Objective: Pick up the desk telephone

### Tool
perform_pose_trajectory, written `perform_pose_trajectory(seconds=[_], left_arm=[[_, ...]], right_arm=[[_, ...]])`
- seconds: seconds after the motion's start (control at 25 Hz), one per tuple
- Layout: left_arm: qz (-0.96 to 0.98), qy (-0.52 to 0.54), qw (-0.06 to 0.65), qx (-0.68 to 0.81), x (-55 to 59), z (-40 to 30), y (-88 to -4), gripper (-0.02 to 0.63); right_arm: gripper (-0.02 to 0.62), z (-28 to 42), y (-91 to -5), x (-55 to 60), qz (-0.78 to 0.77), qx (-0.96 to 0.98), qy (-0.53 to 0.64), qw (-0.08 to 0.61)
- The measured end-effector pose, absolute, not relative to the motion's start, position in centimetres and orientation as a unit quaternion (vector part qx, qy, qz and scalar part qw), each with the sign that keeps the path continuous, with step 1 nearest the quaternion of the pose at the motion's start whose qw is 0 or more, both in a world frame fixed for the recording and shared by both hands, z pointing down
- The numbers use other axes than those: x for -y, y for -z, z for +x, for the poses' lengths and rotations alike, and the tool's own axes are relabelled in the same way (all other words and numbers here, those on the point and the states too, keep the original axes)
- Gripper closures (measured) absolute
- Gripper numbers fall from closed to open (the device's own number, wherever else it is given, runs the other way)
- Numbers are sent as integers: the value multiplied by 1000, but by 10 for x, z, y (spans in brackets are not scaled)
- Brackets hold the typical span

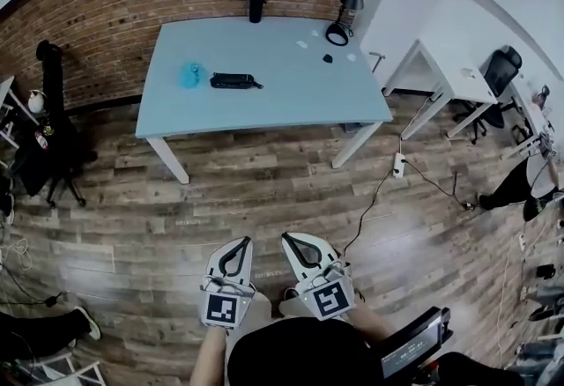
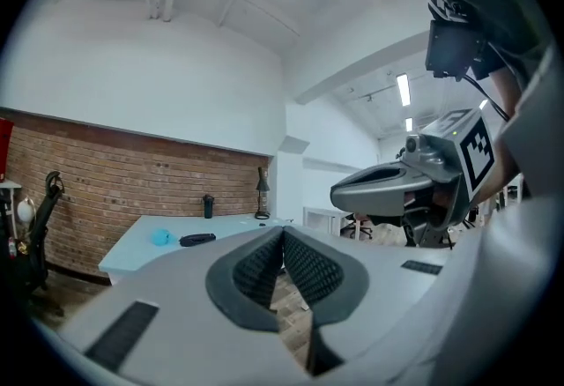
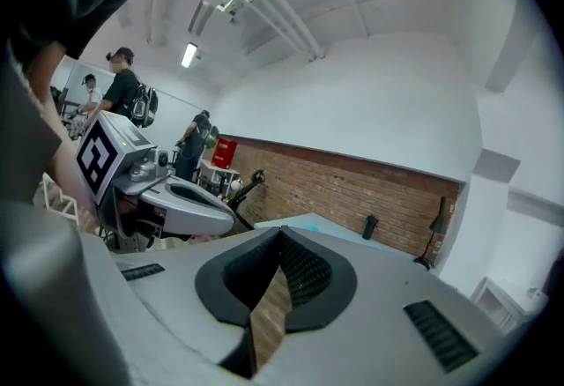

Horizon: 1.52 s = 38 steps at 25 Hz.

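Note:
The desk telephone is a long black unit lying on the pale blue table, far ahead of me across the wooden floor. It also shows small in the left gripper view. My left gripper is shut and holds nothing. My right gripper is beside it, also shut and holding nothing. Both point roughly level toward the table, well short of it, low over the floor in front of me.
A blue round object lies just left of the telephone. A black bottle and a black desk lamp stand at the table's back edge by the brick wall. White desks, office chairs and a floor cable are on the right.

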<state>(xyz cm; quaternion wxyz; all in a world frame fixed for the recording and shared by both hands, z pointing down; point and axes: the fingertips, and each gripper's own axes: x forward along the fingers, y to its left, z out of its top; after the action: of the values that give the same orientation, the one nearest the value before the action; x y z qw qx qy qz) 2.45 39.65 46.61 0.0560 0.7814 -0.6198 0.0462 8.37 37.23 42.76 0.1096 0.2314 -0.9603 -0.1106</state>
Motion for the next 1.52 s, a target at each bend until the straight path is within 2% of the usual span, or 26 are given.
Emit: perform_pose_trajectory(seconds=[0.36,0.64,0.76,1.0,1.12,1.52], left_arm=[[781,-46,77,618,-380,-16,-483,583],[764,-49,89,638,-329,-40,-476,583],[756,-54,74,648,-305,-42,-468,583],[753,-114,53,646,-260,-36,-467,583],[749,-133,69,645,-246,-24,-473,583],[768,-146,110,614,-206,12,-505,583]], right_arm=[[580,40,-434,-367,208,961,139,113],[581,13,-441,-302,208,967,117,94],[581,10,-441,-276,195,970,118,87],[580,20,-439,-221,204,974,91,50],[581,36,-448,-194,217,973,63,48],[581,89,-494,-138,273,957,9,96]])
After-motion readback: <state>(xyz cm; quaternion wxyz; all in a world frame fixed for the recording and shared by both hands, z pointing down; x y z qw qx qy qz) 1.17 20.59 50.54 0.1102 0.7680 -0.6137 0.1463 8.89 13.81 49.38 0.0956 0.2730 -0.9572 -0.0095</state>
